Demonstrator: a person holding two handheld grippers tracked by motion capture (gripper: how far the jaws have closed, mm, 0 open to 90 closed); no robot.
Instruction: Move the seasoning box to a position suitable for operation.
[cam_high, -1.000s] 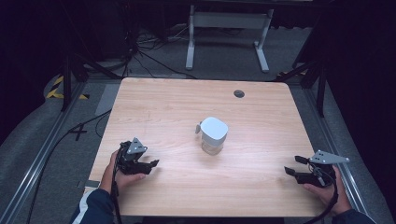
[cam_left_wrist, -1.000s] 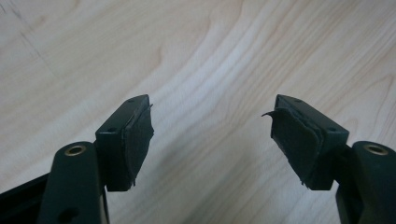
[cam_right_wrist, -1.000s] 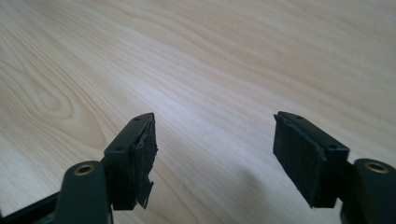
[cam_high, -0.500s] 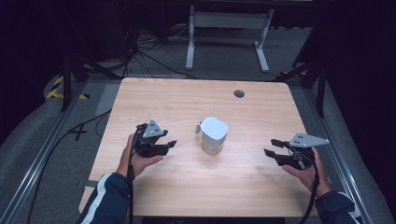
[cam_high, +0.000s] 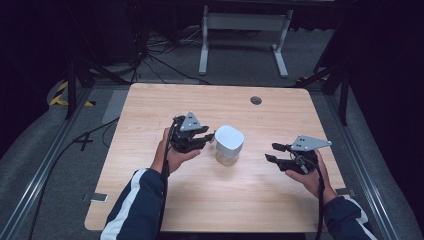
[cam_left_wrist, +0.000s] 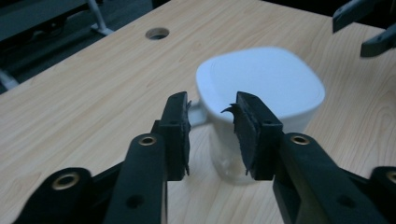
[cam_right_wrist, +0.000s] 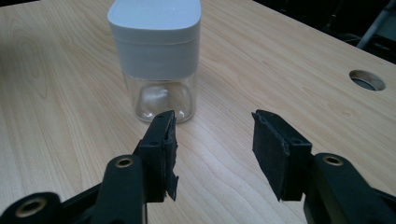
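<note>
Clear glass jar w/ rounded-square white lid mid wood-grain table; my left gripper & right gripper both unclenched, nothing held.

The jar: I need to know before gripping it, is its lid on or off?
On. The white lid caps the upright clear jar, flush over its top in the right gripper view.

left gripper — moved from the near-left tabletop edge in toward the jar, jaw tips now just beside its white lid | right gripper — moved from the near-right edge inward toward the jar, still apart from it
</note>
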